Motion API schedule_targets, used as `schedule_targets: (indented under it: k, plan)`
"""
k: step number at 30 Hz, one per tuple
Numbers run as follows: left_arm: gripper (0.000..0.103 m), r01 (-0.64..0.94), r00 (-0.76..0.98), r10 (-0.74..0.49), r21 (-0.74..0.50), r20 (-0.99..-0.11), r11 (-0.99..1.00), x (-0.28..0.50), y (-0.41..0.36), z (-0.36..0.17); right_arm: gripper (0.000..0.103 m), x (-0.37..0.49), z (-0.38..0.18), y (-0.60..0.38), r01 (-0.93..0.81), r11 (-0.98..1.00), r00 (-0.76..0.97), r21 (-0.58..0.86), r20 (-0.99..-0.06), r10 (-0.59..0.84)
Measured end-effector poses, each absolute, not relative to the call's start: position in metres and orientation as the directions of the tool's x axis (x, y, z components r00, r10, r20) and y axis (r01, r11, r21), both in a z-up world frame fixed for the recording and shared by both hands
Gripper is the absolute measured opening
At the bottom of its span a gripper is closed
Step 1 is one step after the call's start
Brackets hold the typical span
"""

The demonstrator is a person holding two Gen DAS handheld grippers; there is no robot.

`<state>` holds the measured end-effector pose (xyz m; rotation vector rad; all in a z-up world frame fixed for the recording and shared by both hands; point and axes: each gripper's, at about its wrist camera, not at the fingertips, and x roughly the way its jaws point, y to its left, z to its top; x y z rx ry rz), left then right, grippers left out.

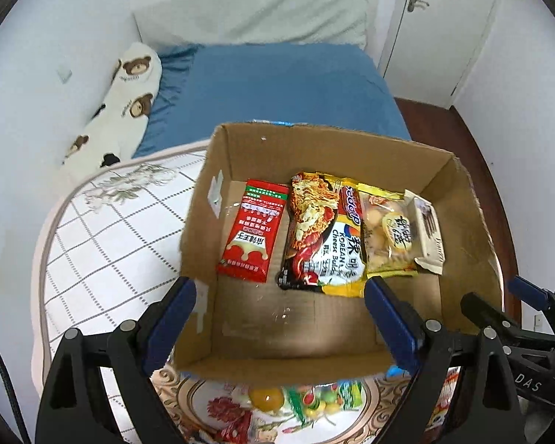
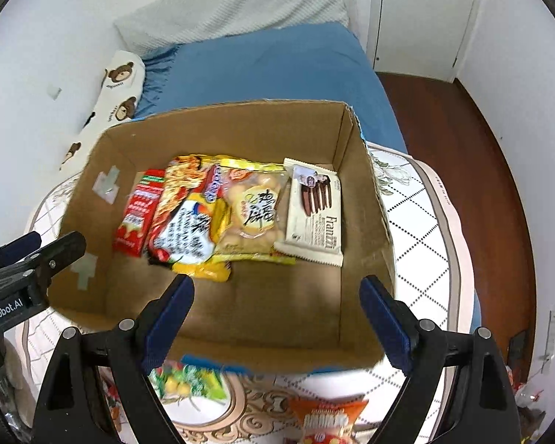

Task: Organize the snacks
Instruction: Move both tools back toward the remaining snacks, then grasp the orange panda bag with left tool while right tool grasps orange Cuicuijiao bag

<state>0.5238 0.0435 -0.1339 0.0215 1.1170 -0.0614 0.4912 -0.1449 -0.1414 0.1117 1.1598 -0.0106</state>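
Note:
An open cardboard box (image 1: 462,214) (image 2: 366,199) stands on a table and holds a row of snacks: a red packet (image 1: 253,229) (image 2: 138,214), a Korean cheese noodle pack (image 1: 322,233) (image 2: 185,225), a yellow biscuit bag (image 1: 386,229) (image 2: 253,211) and a white wafer pack (image 1: 431,236) (image 2: 314,211). My left gripper (image 1: 279,318) is open and empty above the box's near part. My right gripper (image 2: 277,314) is open and empty above the box's near wall. A green candy bag (image 1: 322,403) (image 2: 190,381) and an orange snack bag (image 2: 327,420) lie on the table in front of the box.
The patterned tablecloth (image 1: 103,244) (image 2: 421,222) covers the table. A blue bed (image 1: 277,88) (image 2: 270,70) with a bear pillow (image 1: 125,103) lies behind. A white door (image 1: 451,26) and dark wood floor (image 2: 462,140) are to the right.

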Motion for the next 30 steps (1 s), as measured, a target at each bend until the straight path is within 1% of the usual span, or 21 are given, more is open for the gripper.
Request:
schedule_targets:
  k: [10, 17, 20, 25, 30]
  plan:
    - [0.093, 0.07, 0.538, -0.051, -0.016, -0.842, 0.997, 0.457, 0.05, -0.091, 0.093, 0.426, -0.093, -0.123, 0.021, 0.998, 0.498, 0.057, -0.866, 0.039]
    - [0.093, 0.056, 0.534, -0.066, -0.042, -0.843, 0.998, 0.421, 0.061, -0.086, 0.093, 0.381, -0.082, -0.121, 0.026, 0.993, 0.508, 0.116, -0.857, 0.087]
    - [0.093, 0.048, 0.518, -0.051, -0.031, -0.854, 0.998, 0.408, 0.067, -0.095, 0.093, 0.364, -0.096, -0.132, 0.068, 0.984, 0.476, 0.163, -0.872, 0.112]
    - [0.093, 0.03, 0.433, 0.0, 0.014, -0.901, 0.999, 0.388, 0.087, -0.135, 0.093, 0.345, -0.158, -0.164, 0.186, 0.962, 0.343, 0.202, -0.931, 0.129]
    - [0.093, 0.025, 0.3, 0.063, 0.073, -0.952, 0.997, 0.377, 0.116, -0.193, 0.093, 0.347, -0.228, -0.186, 0.255, 0.956, 0.22, 0.143, -0.972, 0.087]
